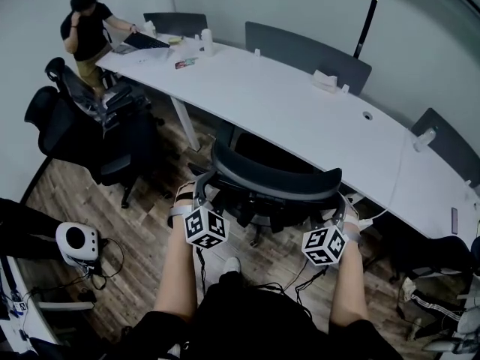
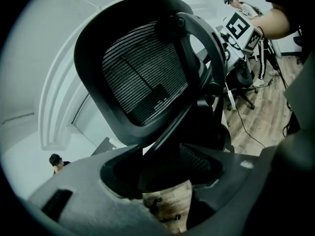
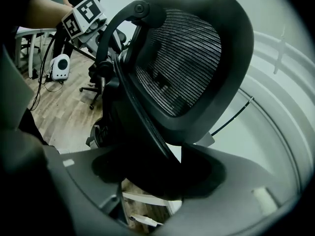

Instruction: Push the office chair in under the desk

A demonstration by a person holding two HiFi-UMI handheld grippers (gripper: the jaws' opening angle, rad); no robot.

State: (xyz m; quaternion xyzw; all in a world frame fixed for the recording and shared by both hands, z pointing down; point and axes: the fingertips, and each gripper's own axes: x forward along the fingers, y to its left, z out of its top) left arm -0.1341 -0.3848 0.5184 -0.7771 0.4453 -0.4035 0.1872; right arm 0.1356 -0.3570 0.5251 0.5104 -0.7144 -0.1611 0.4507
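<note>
Room: wood-plank floor (image 1: 142,246), pale walls, and one long white counter (image 1: 300,103) that curves from the upper left to the lower right of the head view. Grey divider panels (image 1: 304,51) stand along its far side. A person (image 1: 86,28) sits at the far left end of the counter, with a laptop (image 1: 142,41) on it beside them. A few small items lie on top; the rest of the surface is mostly bare. Two more black chairs (image 1: 82,126) are bunched at the left, clear of the counter. A white device (image 1: 75,242) sits on the floor at lower left with cables trailing from it.

Office chair (image 1: 274,182): black, mesh back, at the middle of the counter's near edge. The seat points at the counter and its front is tucked at or under the edge. The backrest is still out on the floor side, facing the wearer. The backrest's long axis runs left to right, roughly parallel to the counter edge, and its top rim bows toward the wearer.

Left gripper (image 1: 199,192): at the left end of the backrest. Its own view shows the jaws closed down on the dark frame of the chair back, with mesh above them.

Right gripper (image 1: 337,205): at the right end, same story. The jaws are pinched onto the back frame and the mesh panel fills the view above them.

The two grippers are level with each other, one on each side of the backrest.
</note>
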